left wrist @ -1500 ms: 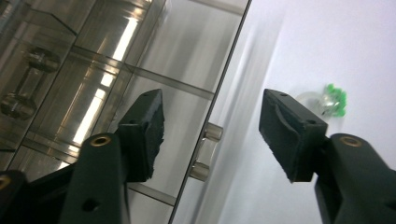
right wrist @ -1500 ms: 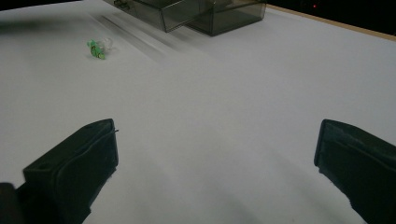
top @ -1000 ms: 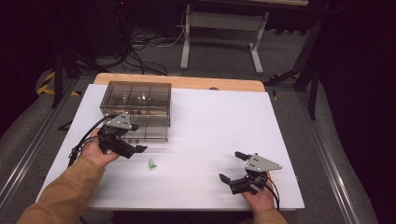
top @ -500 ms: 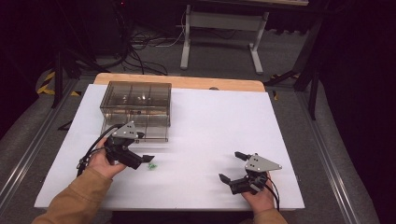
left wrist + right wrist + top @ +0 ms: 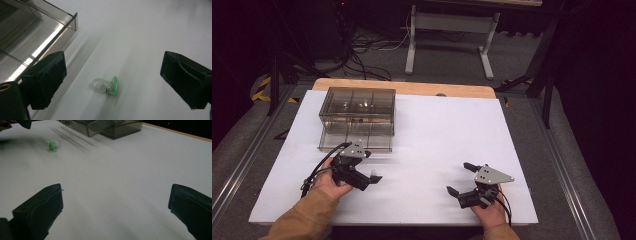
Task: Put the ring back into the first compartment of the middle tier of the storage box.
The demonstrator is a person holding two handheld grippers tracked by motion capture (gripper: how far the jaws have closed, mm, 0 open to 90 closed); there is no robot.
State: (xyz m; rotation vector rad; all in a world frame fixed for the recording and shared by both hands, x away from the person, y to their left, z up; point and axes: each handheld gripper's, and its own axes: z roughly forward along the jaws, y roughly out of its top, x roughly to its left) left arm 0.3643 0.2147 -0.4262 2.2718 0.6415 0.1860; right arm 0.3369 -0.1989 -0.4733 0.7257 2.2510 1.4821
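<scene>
Hovering over the white table [image 5: 437, 130], your left gripper [image 5: 371, 177] sits near the front-left of the sheet, its jaws spread wide apart and holding nothing. In the left gripper view, a small clear ring with a green top [image 5: 106, 85] lies on the table between those two jaws, touching neither of them; it rests on its side, with the green part toward the right jaw. In the high view you can just make out the ring at the tip of that gripper, too small to read in detail.

Your left hand [image 5: 329, 182] wraps the gripper's body, and a tan sleeve [image 5: 304, 217] comes in from the bottom edge.

A smoky clear plastic box [image 5: 357, 107] stands just beyond the left gripper, toward the back-left of the table, with a drawer [image 5: 357, 140] pulled out toward you.

Your right gripper [image 5: 460, 180] rests low at the front-right, well apart from the ring, jaws likewise wide apart and empty. From the right gripper view, the ring [image 5: 53, 145] shows far off at upper left, near the box [image 5: 110, 126].
</scene>
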